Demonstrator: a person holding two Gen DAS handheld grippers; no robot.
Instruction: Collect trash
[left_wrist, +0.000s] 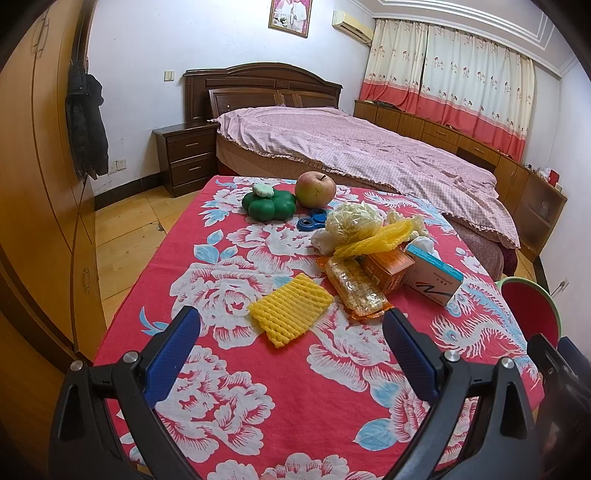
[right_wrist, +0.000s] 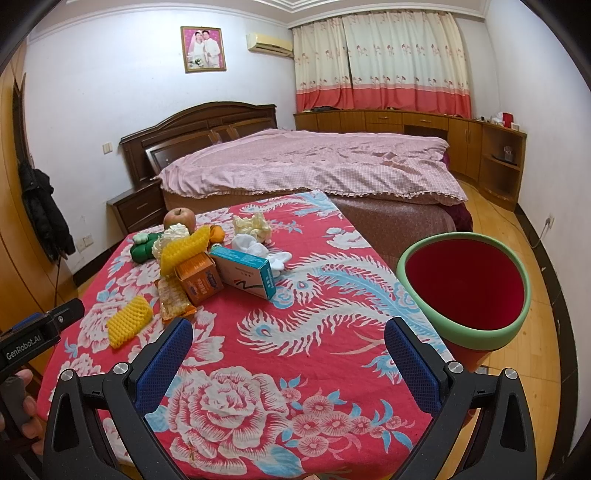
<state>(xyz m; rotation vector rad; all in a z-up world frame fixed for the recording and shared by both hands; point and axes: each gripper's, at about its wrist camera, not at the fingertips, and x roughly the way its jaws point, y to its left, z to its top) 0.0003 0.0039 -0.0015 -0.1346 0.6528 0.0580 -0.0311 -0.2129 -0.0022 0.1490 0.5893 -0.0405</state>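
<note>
Both jaws spread wide, empty. Yellow foam net (left_wrist: 290, 309) looks super light and squishy; best pinched across the flat middle, gently.

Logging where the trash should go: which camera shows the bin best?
The right wrist view. The bin sits whole beside the table's right edge, its green rim and red inside fully visible. The left wrist view catches only a sliver of it at the right edge.
</note>
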